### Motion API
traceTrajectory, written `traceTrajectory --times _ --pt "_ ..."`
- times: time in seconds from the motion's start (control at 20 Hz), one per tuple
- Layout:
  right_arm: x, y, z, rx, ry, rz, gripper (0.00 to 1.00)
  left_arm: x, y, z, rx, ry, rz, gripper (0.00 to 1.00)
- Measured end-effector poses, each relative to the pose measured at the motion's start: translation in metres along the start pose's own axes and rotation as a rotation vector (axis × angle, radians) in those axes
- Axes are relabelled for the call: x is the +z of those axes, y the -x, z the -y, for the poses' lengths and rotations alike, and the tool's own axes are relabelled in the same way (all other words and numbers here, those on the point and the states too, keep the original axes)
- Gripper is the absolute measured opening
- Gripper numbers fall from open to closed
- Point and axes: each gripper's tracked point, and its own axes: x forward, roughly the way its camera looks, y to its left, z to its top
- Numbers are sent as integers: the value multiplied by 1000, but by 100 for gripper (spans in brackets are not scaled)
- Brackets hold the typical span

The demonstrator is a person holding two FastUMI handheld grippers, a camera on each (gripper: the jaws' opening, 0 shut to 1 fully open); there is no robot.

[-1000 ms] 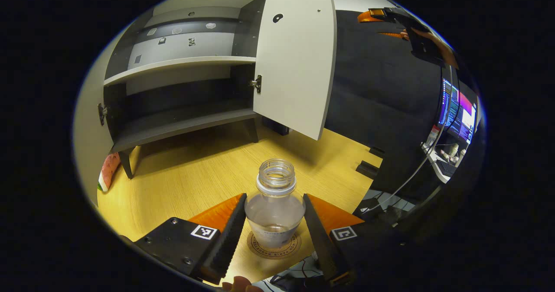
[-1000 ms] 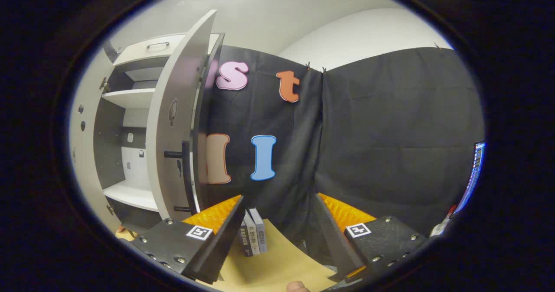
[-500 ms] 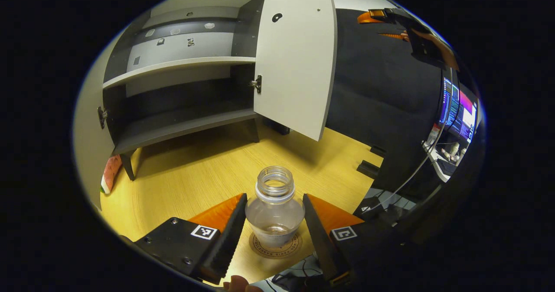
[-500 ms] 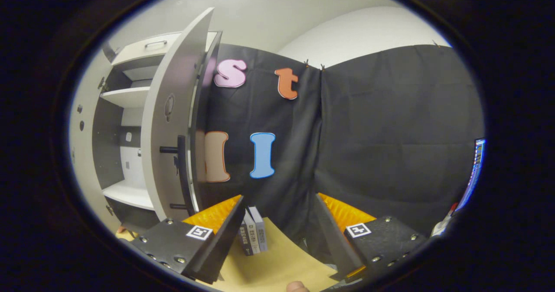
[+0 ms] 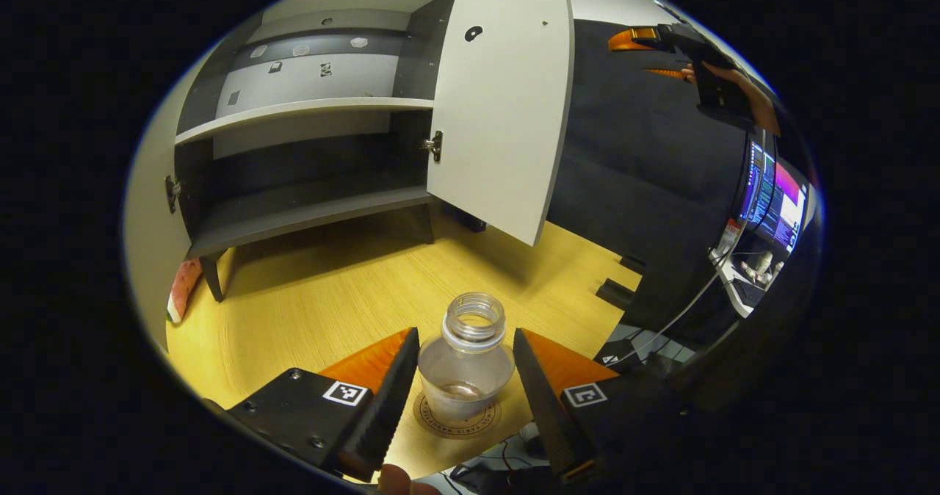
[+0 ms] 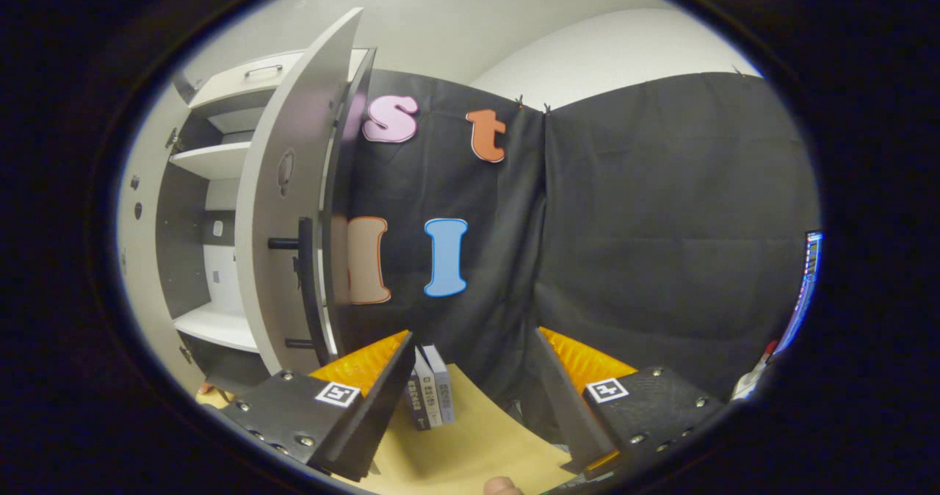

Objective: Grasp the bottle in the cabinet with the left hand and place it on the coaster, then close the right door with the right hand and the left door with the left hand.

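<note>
A clear uncapped bottle [image 5: 467,366] stands upright on a round coaster [image 5: 457,417] on the wooden table [image 5: 330,297]. My left gripper [image 5: 464,333] is open, one finger on each side of the bottle with thin gaps. The cabinet [image 5: 294,109] stands behind with bare shelves. Its right door [image 5: 507,98] swings out wide and its left door [image 5: 147,216] lies along the left edge. My right gripper [image 6: 470,341] is open and holds nothing. It hangs in the air to the right of the right door [image 6: 290,208], which shows edge-on with a black handle [image 6: 302,289]. Far off, the right gripper [image 5: 657,38] is held by a hand [image 5: 738,87].
A few books [image 6: 429,396] stand at the table's back edge by the black cloth wall. A lit monitor [image 5: 771,201] and cables sit at the right. A red and white object [image 5: 180,293] lies by the cabinet's left leg. Small black blocks [image 5: 613,293] rest near the table's right edge.
The left gripper has drawn back from the bottle, which now looks smaller and stays on the coaster. The right gripper has drifted slightly; the right door has not swung.
</note>
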Motion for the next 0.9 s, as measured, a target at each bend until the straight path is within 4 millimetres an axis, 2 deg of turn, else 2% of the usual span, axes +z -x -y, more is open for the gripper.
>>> traceTrajectory --times 0.25,0.5,0.75,0.9 --pt "-1 0 -2 4 2 -1 96 9 4 1 -2 -13 20 82" --pt "-1 1 -2 4 -3 -3 96 29 11 4 -7 -3 63 82" --pt "-2 3 -3 9 -7 -8 96 62 20 -2 18 7 129 82" --pt "-4 5 -6 21 -7 -11 96 94 27 -15 77 -1 182 82"
